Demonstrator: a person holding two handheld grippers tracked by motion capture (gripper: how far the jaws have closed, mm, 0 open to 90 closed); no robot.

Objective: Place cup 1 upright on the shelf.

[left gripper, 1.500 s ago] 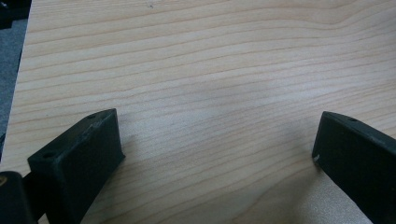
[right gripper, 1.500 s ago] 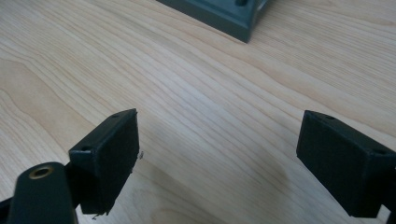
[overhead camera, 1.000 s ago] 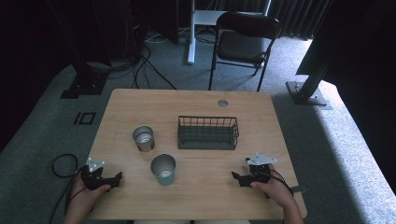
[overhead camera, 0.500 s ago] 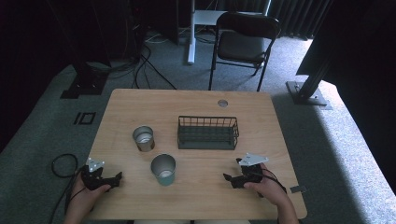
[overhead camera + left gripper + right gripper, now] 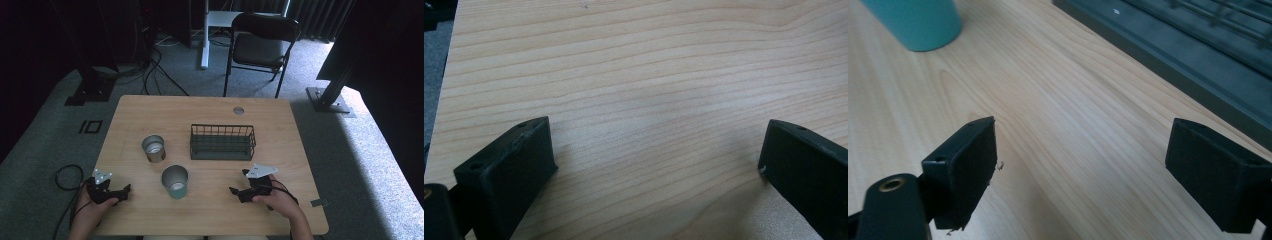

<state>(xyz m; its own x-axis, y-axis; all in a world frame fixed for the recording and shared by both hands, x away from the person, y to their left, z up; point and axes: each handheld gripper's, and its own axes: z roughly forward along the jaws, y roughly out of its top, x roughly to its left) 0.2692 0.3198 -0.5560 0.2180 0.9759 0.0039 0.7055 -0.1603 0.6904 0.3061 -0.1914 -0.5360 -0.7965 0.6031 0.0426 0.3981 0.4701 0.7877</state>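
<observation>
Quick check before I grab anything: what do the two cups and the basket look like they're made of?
Nearer cup: teal outer wall with a grey, dull-shiny inside, probably coated metal. Farther cup: bare silvery metal by its sheen. Basket: thin dark wire bars on a solid dark base, likely painted or coated steel, matte.

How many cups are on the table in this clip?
2. A silver metal cup stands left of the dark wire basket; a teal cup stands nearer the person, between the two grippers. The basket looks empty, so none seems hidden.
</observation>
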